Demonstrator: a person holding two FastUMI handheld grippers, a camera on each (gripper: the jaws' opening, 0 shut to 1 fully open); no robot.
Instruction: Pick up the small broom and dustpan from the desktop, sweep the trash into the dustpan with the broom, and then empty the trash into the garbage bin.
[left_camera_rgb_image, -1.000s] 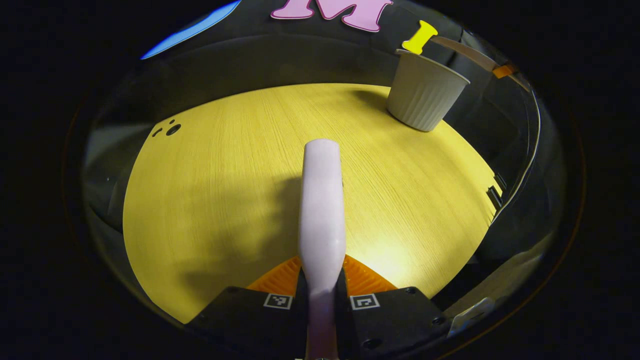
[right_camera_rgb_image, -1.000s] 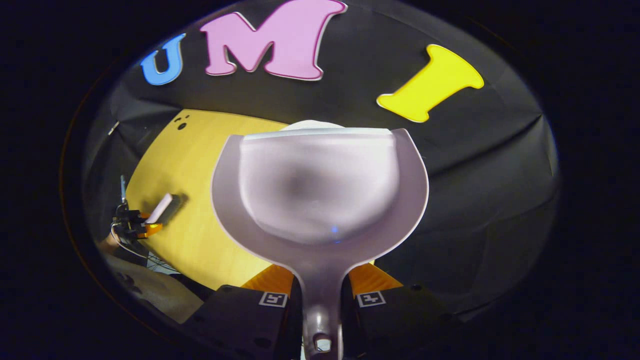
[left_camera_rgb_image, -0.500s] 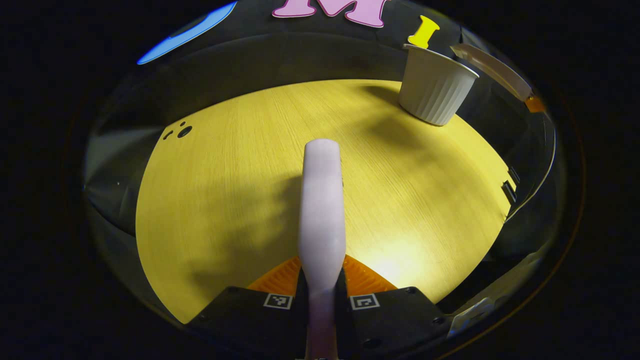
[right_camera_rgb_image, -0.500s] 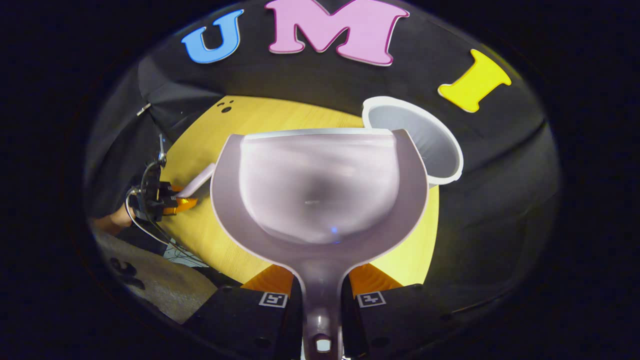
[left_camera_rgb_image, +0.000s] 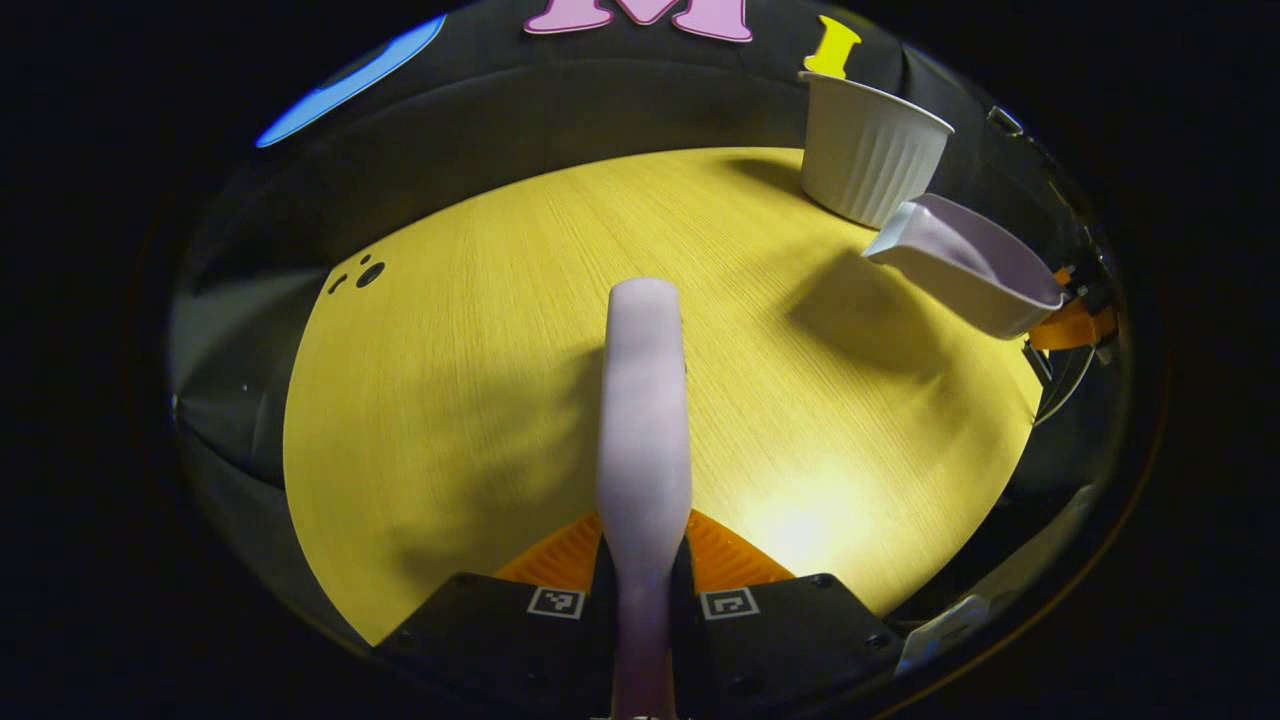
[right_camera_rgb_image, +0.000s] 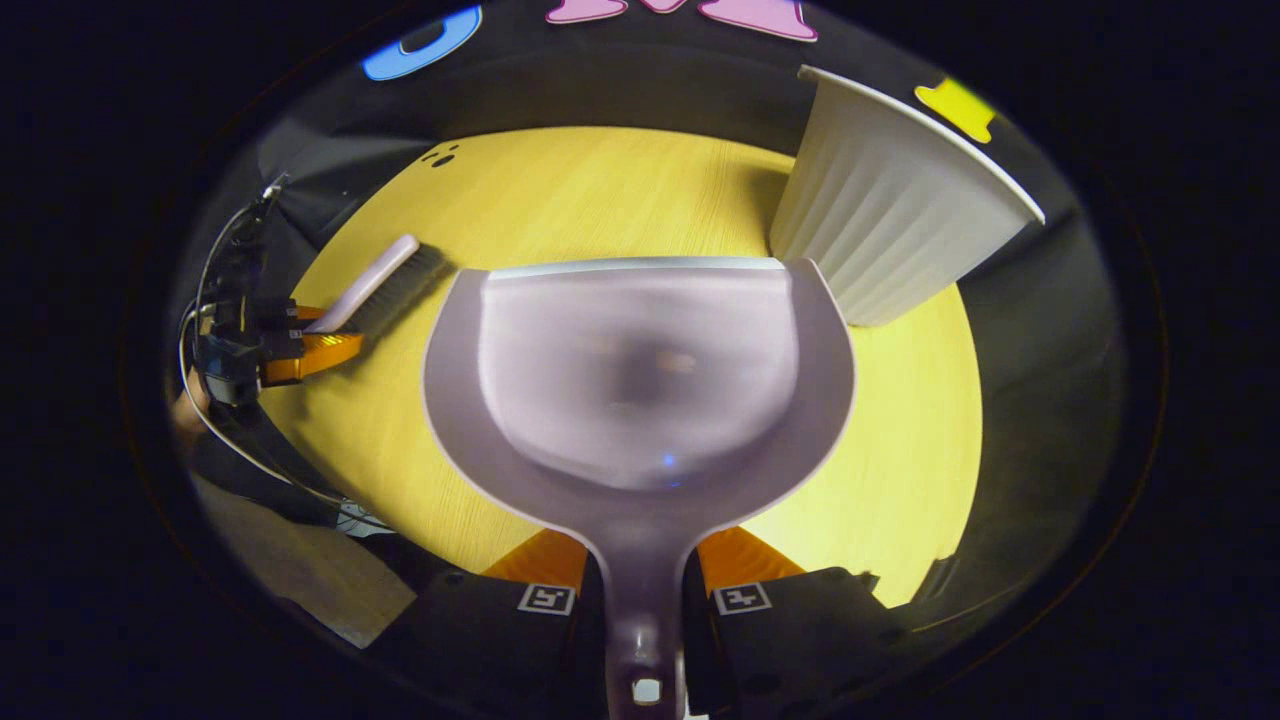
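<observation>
Left gripper (left_camera_rgb_image: 642, 585): clamped on small broom (left_camera_rgb_image: 643, 400), above the desktop (left_camera_rgb_image: 450, 400). Right gripper (right_camera_rgb_image: 642, 590): clamped on dustpan (right_camera_rgb_image: 640, 370) handle, pan empty-looking, just beside the ribbed white garbage bin (right_camera_rgb_image: 890, 220). Risk: the pan's edge may clip and topple the bin.

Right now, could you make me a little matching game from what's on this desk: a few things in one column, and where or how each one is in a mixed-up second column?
Things:
1. broom
2. dustpan
3. garbage bin
4. desktop

Places or states:
A. standing upright at the far edge of the desk
B. yellow wood grain, lying under everything
C. handle clamped in the left hand-held gripper
D. handle clamped in the right hand-held gripper, pan looking empty

Pairs: 1-C, 2-D, 3-A, 4-B
</observation>
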